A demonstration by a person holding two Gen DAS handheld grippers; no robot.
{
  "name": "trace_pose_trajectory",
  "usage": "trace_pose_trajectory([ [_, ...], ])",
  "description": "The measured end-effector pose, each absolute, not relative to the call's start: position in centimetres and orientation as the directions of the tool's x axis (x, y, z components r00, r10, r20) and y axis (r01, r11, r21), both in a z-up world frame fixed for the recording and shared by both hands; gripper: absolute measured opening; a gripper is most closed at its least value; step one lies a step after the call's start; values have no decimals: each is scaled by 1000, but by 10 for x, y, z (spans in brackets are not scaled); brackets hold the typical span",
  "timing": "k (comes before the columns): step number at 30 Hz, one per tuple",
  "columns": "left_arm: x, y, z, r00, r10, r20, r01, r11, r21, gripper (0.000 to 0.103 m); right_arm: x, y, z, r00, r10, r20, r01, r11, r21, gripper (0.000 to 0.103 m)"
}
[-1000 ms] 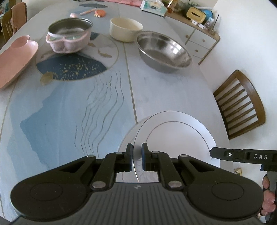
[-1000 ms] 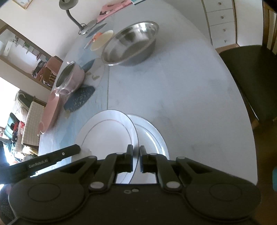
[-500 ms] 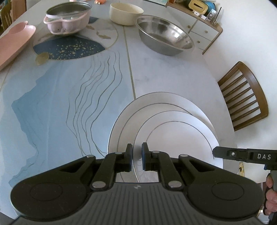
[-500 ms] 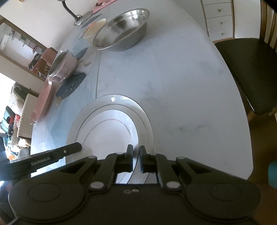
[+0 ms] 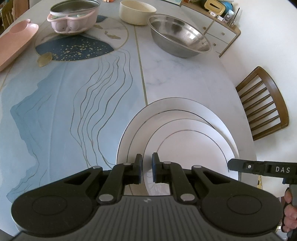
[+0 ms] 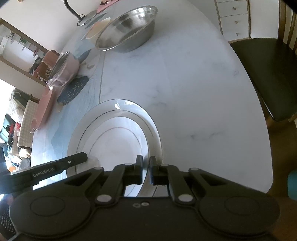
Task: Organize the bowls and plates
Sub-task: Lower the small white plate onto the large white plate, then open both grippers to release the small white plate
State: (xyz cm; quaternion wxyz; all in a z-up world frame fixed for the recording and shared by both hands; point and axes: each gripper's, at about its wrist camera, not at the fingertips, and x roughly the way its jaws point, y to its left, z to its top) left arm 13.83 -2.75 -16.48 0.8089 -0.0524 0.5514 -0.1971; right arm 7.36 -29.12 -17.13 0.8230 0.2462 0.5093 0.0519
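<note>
A small white plate (image 5: 187,148) with a thin dark ring hangs low over a larger white plate (image 5: 172,105) near the table's front edge. My left gripper (image 5: 147,167) is shut on the small plate's near left rim. My right gripper (image 6: 145,169) is shut on its right rim. In the right wrist view the small plate (image 6: 115,146) lies inside the outline of the larger plate (image 6: 118,104). Whether the two plates touch I cannot tell. Farther back stand a steel bowl (image 5: 180,37), a cream bowl (image 5: 137,13) and a pink plate (image 5: 14,42).
A pink pot with a glass lid (image 5: 72,20) sits at the back left on a round dark mat (image 5: 74,48). A wooden chair (image 5: 263,103) stands off the table's right edge, and a white cabinet (image 5: 217,39) is behind it. A person's hand (image 5: 289,209) shows at the lower right.
Both grippers have come down with the small plate. The larger plate, earlier a sliver to the held plate's left, now shows as a wide ring around it.
</note>
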Motion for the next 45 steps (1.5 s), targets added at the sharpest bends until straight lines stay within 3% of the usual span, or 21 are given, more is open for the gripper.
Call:
trace_pose_trajectory([
  [27, 139, -15, -155, 361, -373, -855, 265, 920, -289, 9, 84, -286, -176, 476, 322, -818, 144, 889, 434, 9],
  [45, 116, -11, -120, 471, -334, -817, 267, 936, -229, 9, 64, -273, -125, 565, 290, -772, -13, 939, 344, 36],
])
